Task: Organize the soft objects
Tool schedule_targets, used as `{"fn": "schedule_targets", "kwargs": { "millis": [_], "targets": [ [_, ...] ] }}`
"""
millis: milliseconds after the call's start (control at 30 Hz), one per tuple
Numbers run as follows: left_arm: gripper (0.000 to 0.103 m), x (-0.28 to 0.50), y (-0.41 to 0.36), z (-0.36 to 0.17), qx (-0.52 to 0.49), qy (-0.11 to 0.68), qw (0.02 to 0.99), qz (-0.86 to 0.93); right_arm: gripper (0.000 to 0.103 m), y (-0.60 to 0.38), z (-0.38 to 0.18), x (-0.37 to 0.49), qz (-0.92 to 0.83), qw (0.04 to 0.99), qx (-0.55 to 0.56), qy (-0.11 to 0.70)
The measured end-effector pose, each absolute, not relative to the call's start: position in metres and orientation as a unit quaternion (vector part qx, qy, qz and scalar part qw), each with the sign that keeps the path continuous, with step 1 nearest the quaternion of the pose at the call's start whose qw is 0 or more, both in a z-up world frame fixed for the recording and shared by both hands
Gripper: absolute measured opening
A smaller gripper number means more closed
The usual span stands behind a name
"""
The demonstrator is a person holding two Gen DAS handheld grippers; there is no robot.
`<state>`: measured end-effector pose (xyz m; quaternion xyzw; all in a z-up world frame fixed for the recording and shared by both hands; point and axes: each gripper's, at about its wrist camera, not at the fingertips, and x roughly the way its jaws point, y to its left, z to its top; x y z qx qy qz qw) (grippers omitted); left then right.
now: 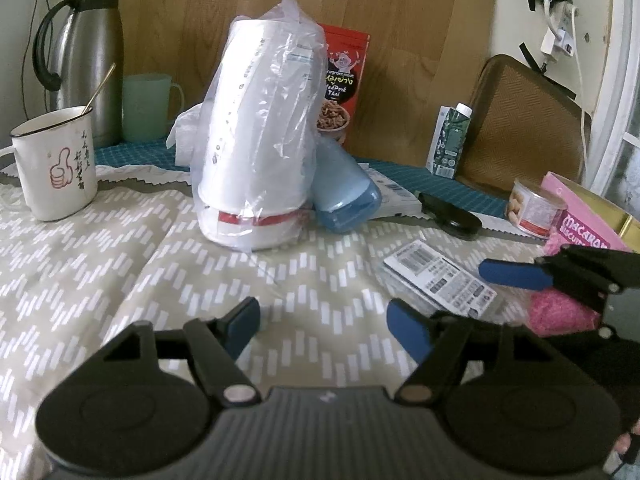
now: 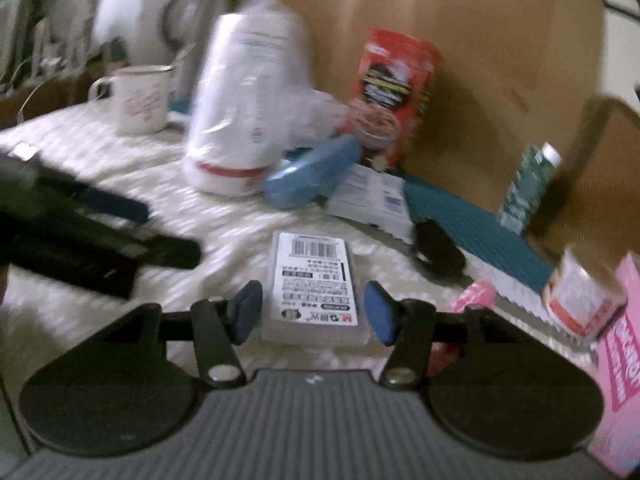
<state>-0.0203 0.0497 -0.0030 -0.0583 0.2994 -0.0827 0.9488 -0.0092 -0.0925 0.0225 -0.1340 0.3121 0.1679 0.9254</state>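
A flat clear packet with a barcode label point(image 2: 314, 280) lies on the patterned tablecloth point(image 1: 120, 264). My right gripper point(image 2: 312, 314) is open, its blue pads on either side of the packet's near end, apart from it. The packet also shows in the left wrist view point(image 1: 442, 278), with the right gripper's blue finger point(image 1: 516, 274) beside it. My left gripper point(image 1: 324, 328) is open and empty over bare cloth. A pink fluffy item point(image 1: 556, 312) lies at the right. A stack of white cups in a plastic bag point(image 1: 256, 136) stands mid-table.
A white enamel mug point(image 1: 56, 164), a steel thermos point(image 1: 88, 60) and a green cup point(image 1: 146, 106) stand at the back left. A blue case point(image 1: 346, 196), red snack pouch point(image 1: 346, 80), carton point(image 1: 450, 140), tin point(image 1: 534, 208) and pink macaron box point(image 1: 584, 224) crowd the back right.
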Motion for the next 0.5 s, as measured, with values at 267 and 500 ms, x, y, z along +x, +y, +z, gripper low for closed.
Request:
{"fn": "schedule_targets", "kwargs": {
  "millis": [267,500],
  "targets": [
    [0.074,-0.016,0.055,-0.003,-0.064,0.298,0.948,-0.091,0.074,-0.121,0.051,-0.069,0.164,0.954,-0.060,0.246],
    [0.075,-0.026,0.056,0.009,-0.164,0.287,0.928,-0.171,0.077,-0.145,0.057,-0.108,0.127,0.961,-0.062,0.239]
  ]
}}
